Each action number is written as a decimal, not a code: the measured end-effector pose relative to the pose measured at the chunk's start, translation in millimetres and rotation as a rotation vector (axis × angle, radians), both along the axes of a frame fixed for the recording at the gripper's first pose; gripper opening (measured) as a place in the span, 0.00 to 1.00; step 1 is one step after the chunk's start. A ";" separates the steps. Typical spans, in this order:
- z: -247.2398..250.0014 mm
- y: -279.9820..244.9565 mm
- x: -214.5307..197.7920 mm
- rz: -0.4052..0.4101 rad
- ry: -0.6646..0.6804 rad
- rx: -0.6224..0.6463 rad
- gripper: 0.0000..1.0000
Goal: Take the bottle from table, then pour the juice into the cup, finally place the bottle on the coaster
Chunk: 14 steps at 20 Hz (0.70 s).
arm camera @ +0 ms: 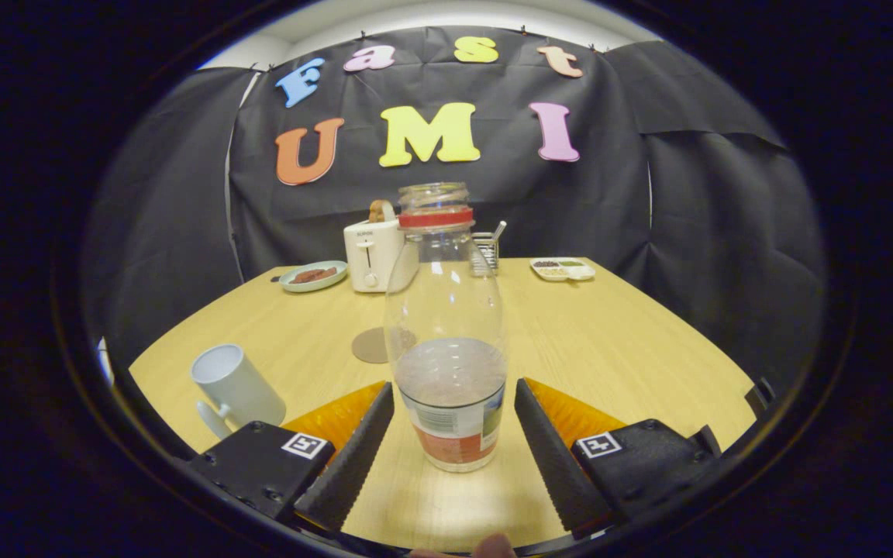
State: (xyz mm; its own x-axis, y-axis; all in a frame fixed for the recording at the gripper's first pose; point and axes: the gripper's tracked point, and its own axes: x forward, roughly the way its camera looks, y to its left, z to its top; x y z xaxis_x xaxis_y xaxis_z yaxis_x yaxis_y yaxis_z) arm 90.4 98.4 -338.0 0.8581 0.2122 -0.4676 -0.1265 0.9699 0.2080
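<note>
bottle: the clear plastic bottle with a red neck ring and a printed label [446, 341] stands upright on the pale wooden table [617, 349], between my fingers; it is the landmark for every line below.
my fingers: my gripper [453, 434] is spread wide, one finger to each side of the bottle's base, neither touching it, holding nothing.
contents: a low band of liquid at label height, the rest empty; i judge it light and bottom-weighted.
walls: thin, smooth plastic; i expect it to give under a hard squeeze and to slip.
mouth: looks uncapped, so tilting early would spill.
hold: i would close on the labelled lower body, level.
cup: the white ceramic mug [236, 387] sits left of the bottle.
coaster: the round brown coaster [371, 346] lies just behind the bottle, to its left.
</note>
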 end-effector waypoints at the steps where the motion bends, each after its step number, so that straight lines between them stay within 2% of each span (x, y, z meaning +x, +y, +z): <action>1: -1.0 3.4 3.1 0.001 0.002 0.005 1.00; 4: -2.8 4.5 7.8 -0.016 -0.004 0.002 0.99; 5: -3.0 4.2 8.9 -0.024 -0.006 -0.002 0.93; 8: -2.3 4.3 9.7 -0.038 -0.003 -0.003 0.84; 11: 2.3 11.3 8.3 -0.027 -0.007 -0.024 0.81; 14: 14.1 21.2 8.2 0.008 -0.039 -0.098 0.78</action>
